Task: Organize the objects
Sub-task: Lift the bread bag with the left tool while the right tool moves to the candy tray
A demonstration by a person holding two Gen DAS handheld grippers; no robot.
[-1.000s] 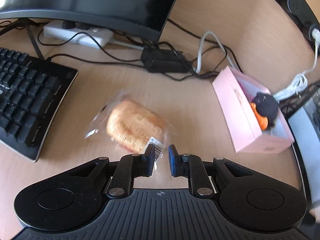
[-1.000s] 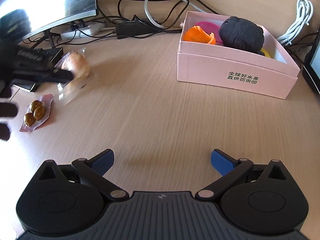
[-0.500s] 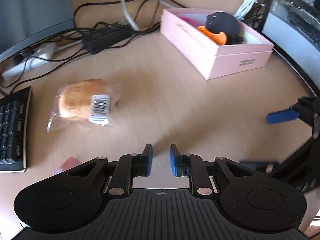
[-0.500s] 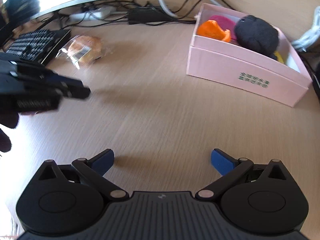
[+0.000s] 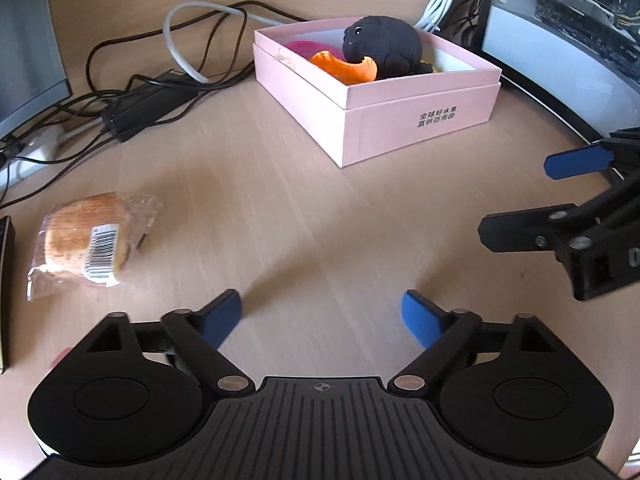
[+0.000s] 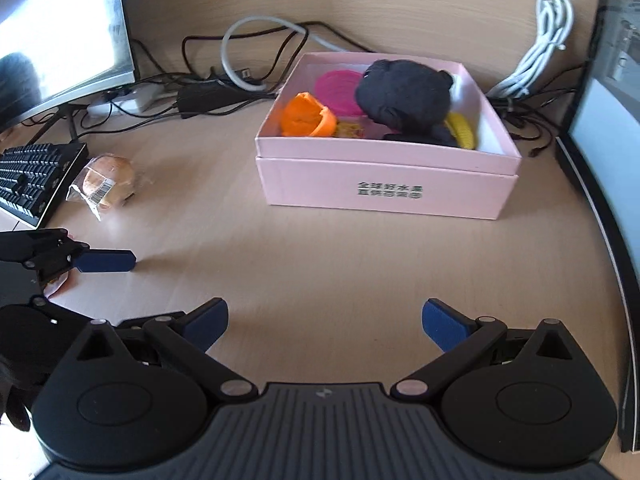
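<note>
Pink card makes up the box (image 6: 384, 190), which sits far right on the desk (image 6: 320, 264) and already holds a black plush (image 6: 404, 98), an orange peel (image 6: 306, 116), a pink lid (image 6: 338, 90) and something yellow (image 6: 462, 130). The bun (image 6: 107, 182), sealed in a clear wrapper, lies flat on the desk to the left, just beside the keyboard (image 6: 32, 178) and well apart from the box.

The left gripper (image 5: 322, 316) has just been opening; its blue pads now stand wide apart with only bare desk between them, and the bun is off to its left, untouched. The right gripper (image 6: 324, 322) is also spread wide and empty, hovering over the near middle of the desk and facing the box.

The step in hand looks like fetching the bun for the box, though which gripper will take it I cannot tell. To do it well:
- Swing over the bun and line the pads across its short side, not along its length.
- Come down low enough to catch the bread itself; the loose wrapper tails would slip or stretch.
- Close gently, since a soft bun squashes.
- Lift clear of the keyboard edge before carrying right.
- Release over the near-left part of the box, where little rises as high as the rim, not onto the plush.
</note>
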